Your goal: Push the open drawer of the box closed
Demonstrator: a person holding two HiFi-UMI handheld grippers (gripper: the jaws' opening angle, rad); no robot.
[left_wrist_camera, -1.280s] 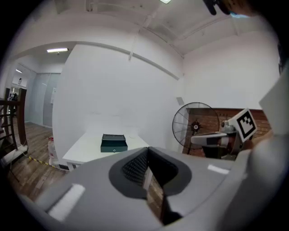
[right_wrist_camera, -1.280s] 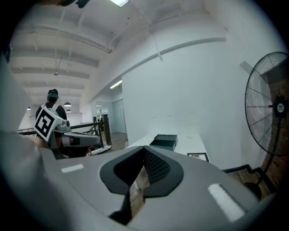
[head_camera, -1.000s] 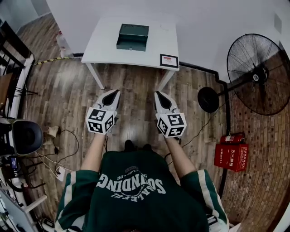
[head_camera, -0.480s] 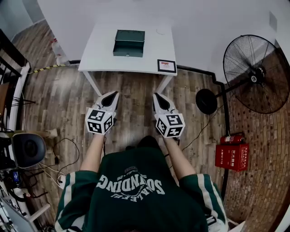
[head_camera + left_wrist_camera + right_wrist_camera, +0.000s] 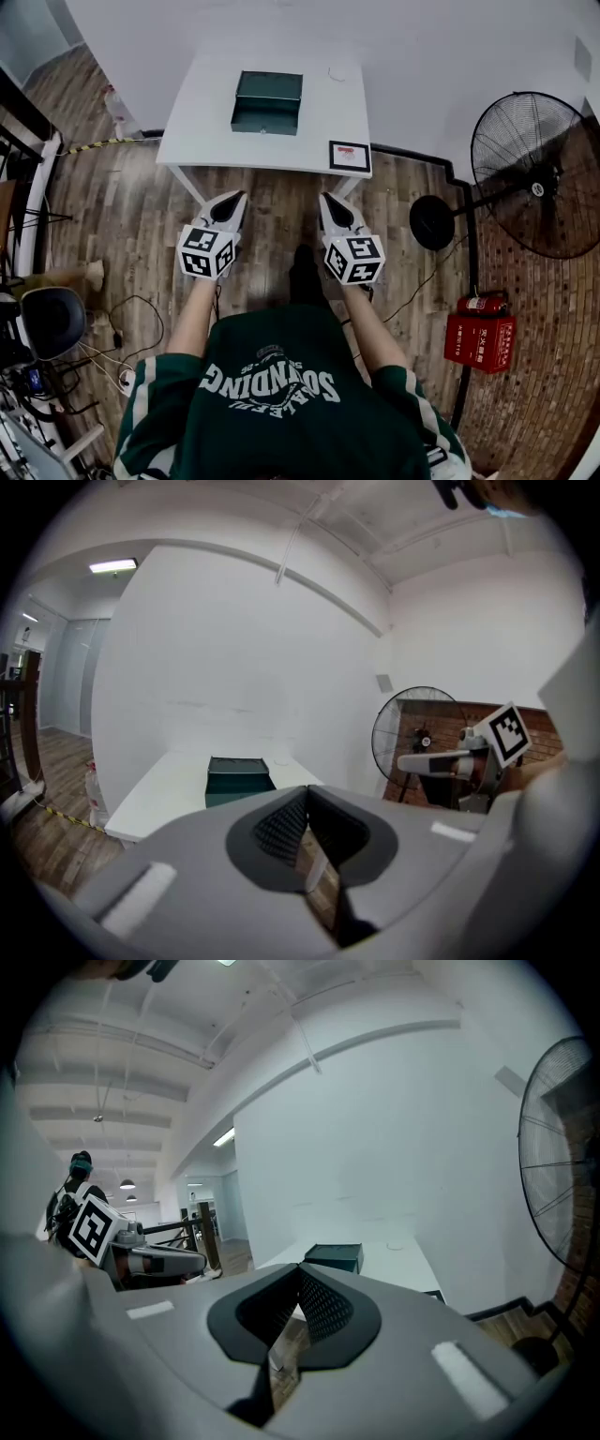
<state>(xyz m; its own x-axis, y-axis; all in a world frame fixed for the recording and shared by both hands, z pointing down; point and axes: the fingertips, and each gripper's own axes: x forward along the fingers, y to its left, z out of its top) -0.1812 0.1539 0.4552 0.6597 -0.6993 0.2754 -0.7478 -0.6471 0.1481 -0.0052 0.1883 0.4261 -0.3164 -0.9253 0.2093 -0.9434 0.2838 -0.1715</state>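
Note:
A dark green box (image 5: 267, 101) stands on the white table (image 5: 211, 131) ahead of me. It is too far and small to make out its drawer. The box (image 5: 236, 778) shows beyond the jaw tips in the left gripper view, and the box (image 5: 333, 1257) also shows in the right gripper view. My left gripper (image 5: 230, 202) and right gripper (image 5: 335, 200) are held side by side over the wooden floor, short of the table's near edge. Both are shut with nothing between their jaws; their tips meet in the left gripper (image 5: 306, 794) and right gripper (image 5: 300, 1269) views.
A framed card (image 5: 349, 156) lies at the table's near right corner. A standing fan (image 5: 539, 173) is at the right with its round base (image 5: 431, 222) on the floor. A red extinguisher box (image 5: 478, 337) sits at the right. Cables and a chair (image 5: 42, 323) are at the left.
The table and box have come slightly nearer and lower in the head view as the person steps forward. Both grippers keep their pose, shut and side by side.

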